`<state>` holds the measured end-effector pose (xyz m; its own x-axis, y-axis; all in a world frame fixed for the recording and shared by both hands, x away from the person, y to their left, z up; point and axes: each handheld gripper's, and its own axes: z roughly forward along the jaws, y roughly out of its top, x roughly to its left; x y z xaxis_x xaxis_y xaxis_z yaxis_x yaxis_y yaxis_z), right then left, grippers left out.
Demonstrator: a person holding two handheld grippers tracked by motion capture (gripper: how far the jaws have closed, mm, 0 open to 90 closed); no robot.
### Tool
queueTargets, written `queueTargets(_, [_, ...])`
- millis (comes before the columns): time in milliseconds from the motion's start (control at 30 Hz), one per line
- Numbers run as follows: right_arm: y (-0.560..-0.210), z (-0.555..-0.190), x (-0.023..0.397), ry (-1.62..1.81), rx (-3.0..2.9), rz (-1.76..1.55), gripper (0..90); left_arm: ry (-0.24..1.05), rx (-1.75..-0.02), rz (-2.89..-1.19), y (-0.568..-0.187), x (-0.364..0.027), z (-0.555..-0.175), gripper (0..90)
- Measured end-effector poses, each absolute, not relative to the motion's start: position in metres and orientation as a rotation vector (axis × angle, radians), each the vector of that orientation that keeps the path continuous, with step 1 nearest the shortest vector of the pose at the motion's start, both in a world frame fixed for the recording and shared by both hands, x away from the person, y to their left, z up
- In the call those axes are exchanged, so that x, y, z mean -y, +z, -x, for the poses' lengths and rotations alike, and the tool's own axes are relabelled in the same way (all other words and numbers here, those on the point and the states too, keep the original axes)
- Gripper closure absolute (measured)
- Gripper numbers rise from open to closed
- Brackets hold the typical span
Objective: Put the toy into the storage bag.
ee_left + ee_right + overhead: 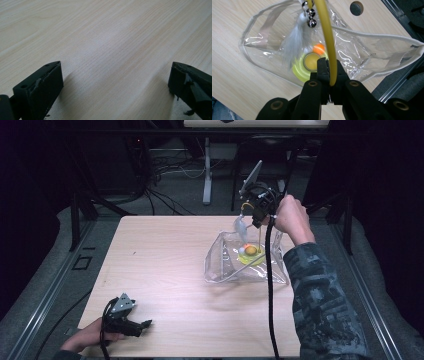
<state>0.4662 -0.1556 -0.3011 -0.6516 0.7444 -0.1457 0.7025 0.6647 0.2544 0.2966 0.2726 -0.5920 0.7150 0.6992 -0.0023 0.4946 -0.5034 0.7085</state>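
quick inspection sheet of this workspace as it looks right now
surface: light wood table, bare apart from the bag
job's things: clear bag standing open on the table; yellow wand with feather and bells hanging over its mouth; yellow ring and orange ball inside
clutter: nothing seen
grippers: right hand-held gripper shut on the wand above the bag; left hand-held gripper open, low at the near table edge
cables: black cable trails from the right hand-held gripper across the bag
surroundings: dark floor, frame legs, loose wires beyond the table
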Motion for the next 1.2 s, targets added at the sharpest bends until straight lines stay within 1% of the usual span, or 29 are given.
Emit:
queueTargets(667, [-0.332, -0.463, 0.170, 0.212, -2.659, -1.218, 87.6, 0.376, -0.902, -2.205, -0.592, -0.272, -0.297, 0.0])
queueTargets(1200, [-0.363, -0.461, 0.177, 0.131, -2.657, -1.240, 87.6, 0.375, -0.903, -2.205, -0.592, -0.272, -0.297, 0.0])
